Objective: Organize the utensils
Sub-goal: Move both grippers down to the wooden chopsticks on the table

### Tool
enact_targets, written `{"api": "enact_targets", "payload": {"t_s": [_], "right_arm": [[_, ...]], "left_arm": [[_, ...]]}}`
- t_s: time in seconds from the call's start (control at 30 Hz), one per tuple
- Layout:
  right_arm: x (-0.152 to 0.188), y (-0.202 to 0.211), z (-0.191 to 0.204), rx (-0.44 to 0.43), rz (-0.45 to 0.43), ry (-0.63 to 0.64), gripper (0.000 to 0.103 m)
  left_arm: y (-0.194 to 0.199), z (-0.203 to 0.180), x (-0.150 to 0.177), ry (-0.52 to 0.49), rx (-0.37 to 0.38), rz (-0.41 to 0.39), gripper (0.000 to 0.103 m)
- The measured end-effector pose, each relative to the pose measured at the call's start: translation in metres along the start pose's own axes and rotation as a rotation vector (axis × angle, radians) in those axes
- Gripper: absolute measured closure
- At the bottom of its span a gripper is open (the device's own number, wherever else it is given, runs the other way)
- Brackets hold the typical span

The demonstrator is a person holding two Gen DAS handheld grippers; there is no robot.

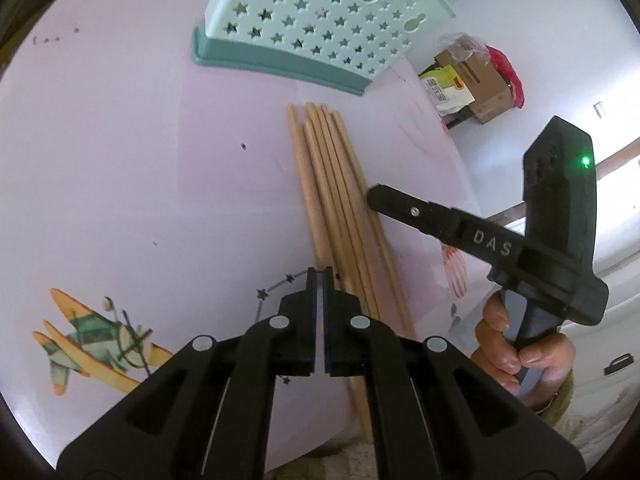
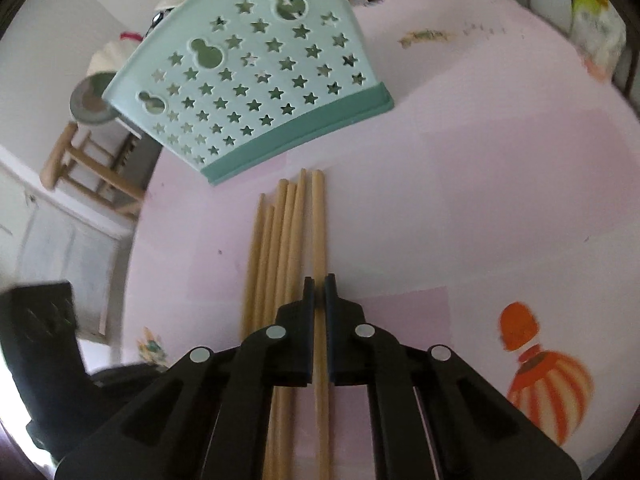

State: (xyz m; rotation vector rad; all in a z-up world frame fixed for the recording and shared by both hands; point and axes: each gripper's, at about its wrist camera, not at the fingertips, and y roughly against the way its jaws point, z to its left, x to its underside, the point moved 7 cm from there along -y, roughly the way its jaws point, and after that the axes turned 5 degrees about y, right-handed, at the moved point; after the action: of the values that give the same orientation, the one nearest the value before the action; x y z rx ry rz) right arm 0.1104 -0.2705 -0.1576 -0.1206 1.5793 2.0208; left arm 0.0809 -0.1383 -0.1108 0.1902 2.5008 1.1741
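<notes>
Several wooden chopsticks (image 1: 336, 200) lie side by side on the pink table (image 1: 120, 160), pointing at a mint-green star-punched utensil holder (image 1: 316, 24). My left gripper (image 1: 320, 276) is shut and empty, its tips by the left of the bundle. My right gripper (image 2: 319, 282) has its jaws nearly closed around the rightmost chopstick (image 2: 318, 232), which still lies on the table (image 2: 460, 200). The holder (image 2: 256, 76) stands just beyond the chopstick tips. The right gripper also shows in the left wrist view (image 1: 374, 196), touching the right side of the bundle.
The table edge runs close on the right in the left wrist view, with a cardboard box (image 1: 476, 80) on the floor beyond. A wooden stool (image 2: 84, 168) stands past the table's left edge in the right wrist view. Printed pictures mark the tablecloth.
</notes>
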Motion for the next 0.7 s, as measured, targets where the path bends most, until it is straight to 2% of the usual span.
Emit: {"api": "enact_targets", "payload": {"t_s": [0.1, 0.2, 0.4, 0.57, 0.7], "right_arm": [[-0.003, 0.003, -0.005, 0.059, -0.01, 0.043, 0.098], [-0.004, 0.007, -0.015, 0.088, -0.016, 0.054, 0.098], [-0.001, 0.016, -0.024, 0.091, -0.026, 0.052, 0.097], [-0.002, 0.014, -0.025, 0.077, -0.023, 0.051, 0.096], [-0.003, 0.013, -0.024, 0.067, -0.029, 0.051, 0.096]], "left_arm": [[0.005, -0.003, -0.007, -0.035, -0.033, -0.031, 0.102], [0.005, -0.008, -0.015, -0.068, -0.067, -0.047, 0.097], [0.0, -0.014, -0.032, -0.139, -0.174, -0.056, 0.094], [0.0, -0.024, -0.035, -0.18, -0.202, -0.057, 0.085], [-0.005, -0.027, -0.035, -0.204, -0.248, -0.062, 0.084]]}}
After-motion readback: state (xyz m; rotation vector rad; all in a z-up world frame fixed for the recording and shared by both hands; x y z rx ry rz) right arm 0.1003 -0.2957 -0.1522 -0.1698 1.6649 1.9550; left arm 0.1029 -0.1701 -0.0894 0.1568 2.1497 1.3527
